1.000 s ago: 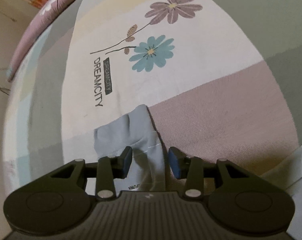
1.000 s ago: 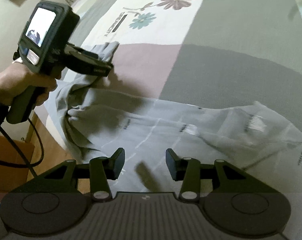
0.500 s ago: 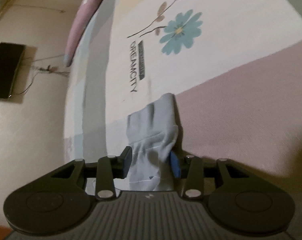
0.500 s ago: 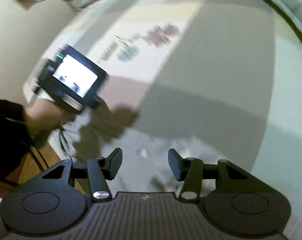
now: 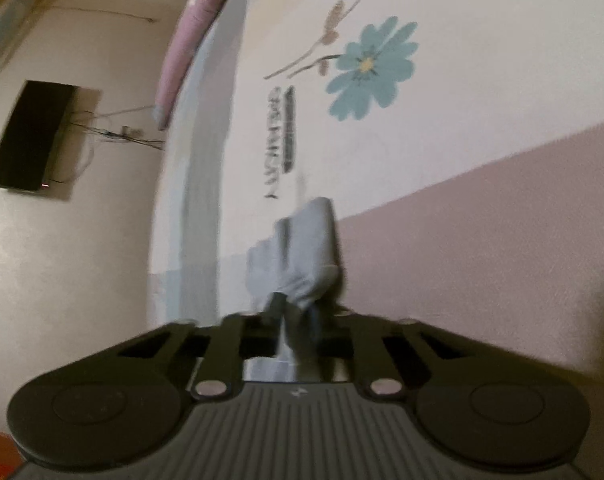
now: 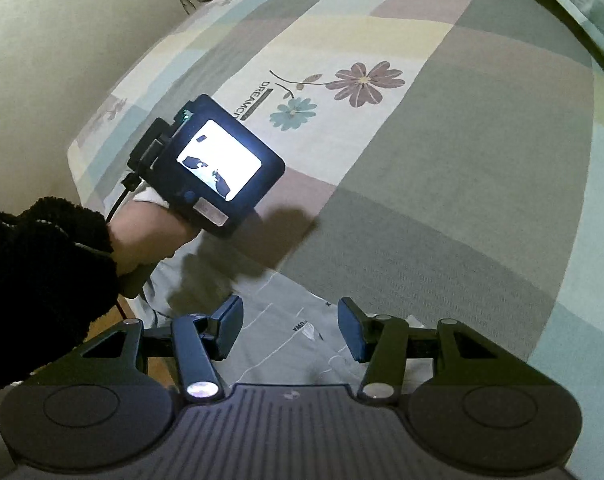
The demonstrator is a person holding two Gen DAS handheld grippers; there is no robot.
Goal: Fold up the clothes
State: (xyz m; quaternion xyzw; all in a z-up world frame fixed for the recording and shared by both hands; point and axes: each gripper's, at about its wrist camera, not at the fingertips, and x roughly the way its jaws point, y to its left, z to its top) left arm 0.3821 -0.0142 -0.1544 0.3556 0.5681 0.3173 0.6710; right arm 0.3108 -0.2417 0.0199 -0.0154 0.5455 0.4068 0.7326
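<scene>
Grey garment lies near the bed's near-left edge, one end bunched in the left gripper, whose jaws have just closed on it, likely to lift for a fold. The right gripper hovers half open, empty. The patchwork bedsheet offers wide open room beyond.

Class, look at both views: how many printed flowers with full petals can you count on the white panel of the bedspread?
2. The blue printed flower sits beside the lettering; the mauve printed flower lies further along its stem. Other panels may carry more, too faint to tell.
</scene>
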